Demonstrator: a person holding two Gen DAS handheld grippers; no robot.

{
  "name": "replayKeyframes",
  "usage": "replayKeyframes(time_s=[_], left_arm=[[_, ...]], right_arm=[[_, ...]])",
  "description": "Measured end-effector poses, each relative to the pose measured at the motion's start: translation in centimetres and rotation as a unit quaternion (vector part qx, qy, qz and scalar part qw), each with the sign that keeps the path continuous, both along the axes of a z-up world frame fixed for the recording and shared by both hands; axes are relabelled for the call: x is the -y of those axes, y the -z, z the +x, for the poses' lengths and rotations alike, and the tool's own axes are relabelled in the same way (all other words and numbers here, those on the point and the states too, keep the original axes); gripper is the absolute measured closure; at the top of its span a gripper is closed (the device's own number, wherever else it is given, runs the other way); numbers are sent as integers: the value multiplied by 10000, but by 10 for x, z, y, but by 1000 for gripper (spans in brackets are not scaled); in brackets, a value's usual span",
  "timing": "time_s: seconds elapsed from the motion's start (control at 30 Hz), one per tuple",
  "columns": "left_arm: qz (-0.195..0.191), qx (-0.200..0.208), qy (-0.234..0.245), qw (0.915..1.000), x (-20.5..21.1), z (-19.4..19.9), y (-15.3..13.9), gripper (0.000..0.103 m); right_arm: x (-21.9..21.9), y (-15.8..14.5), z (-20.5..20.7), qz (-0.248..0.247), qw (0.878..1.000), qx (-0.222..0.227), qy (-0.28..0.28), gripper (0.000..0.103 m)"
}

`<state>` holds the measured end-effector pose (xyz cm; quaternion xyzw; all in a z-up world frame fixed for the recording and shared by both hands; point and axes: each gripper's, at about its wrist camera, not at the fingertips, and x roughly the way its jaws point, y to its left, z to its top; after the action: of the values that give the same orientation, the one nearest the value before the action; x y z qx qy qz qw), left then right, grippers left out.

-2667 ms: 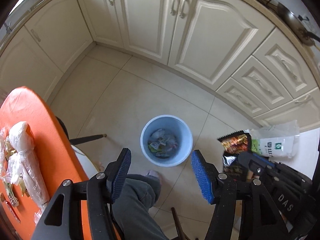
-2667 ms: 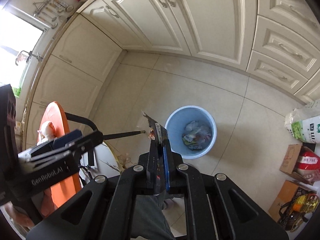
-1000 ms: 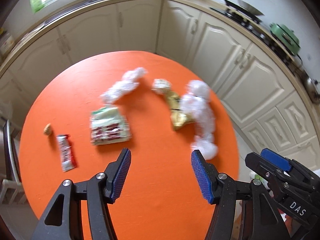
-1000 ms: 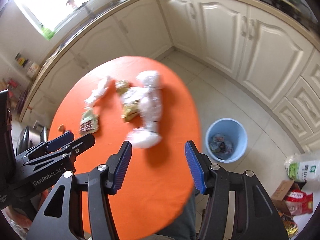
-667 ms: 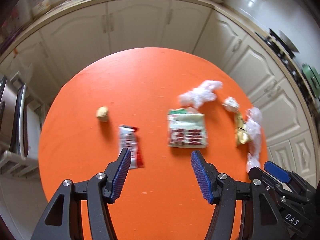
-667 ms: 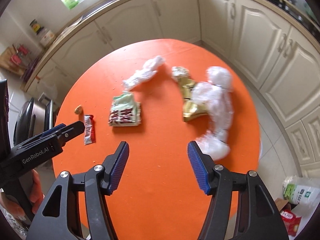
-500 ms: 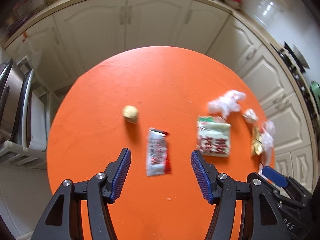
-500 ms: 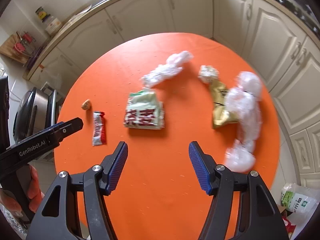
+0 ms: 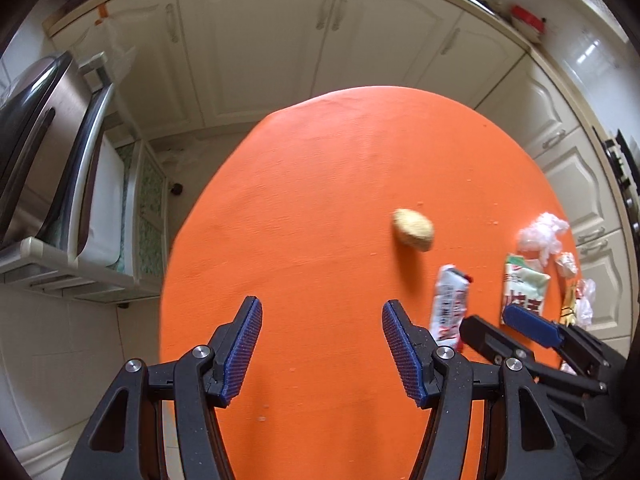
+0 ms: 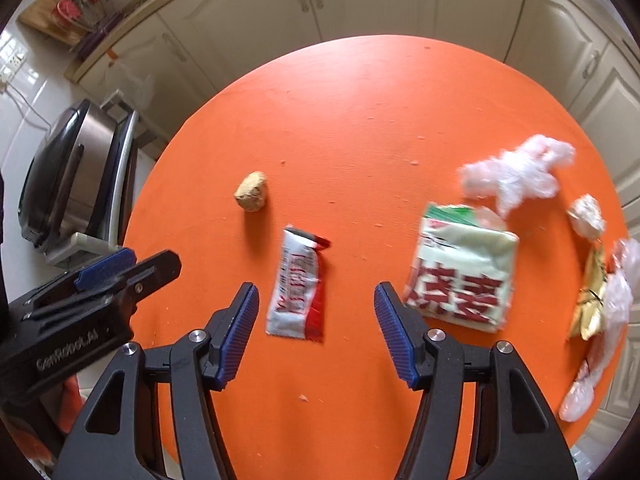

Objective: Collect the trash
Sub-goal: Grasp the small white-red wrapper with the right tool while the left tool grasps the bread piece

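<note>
trash wrapper [image 10: 298, 285] lies under the empty right claw [image 10: 316, 334], just narrowed, still apart.

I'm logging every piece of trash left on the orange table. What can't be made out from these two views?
- Red-and-white wrapper: left wrist view, lower end hidden behind the right claw.
- Gold wrapper: right wrist view, partly under clear plastic near the picture's edge.
- Green-and-white packet: print smeared by motion blur.
- Trash bin: in neither view.
- Small tan lump: too small to identify.
</note>
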<state>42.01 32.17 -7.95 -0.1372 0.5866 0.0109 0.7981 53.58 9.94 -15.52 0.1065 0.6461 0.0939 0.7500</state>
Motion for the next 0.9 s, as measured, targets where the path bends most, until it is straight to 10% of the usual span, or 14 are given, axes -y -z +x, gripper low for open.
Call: replayKeyframes(time_s=[0.43, 0.9], left_arm=[[-195, -195, -302, 9992, -23, -2, 19, 45], [-366, -169, 301, 9987, 43, 59, 21, 45]], right_arm=[[-38, 25, 17, -648, 9969, 34, -437, 91], [45, -12, 14, -202, 9984, 416, 328, 92]])
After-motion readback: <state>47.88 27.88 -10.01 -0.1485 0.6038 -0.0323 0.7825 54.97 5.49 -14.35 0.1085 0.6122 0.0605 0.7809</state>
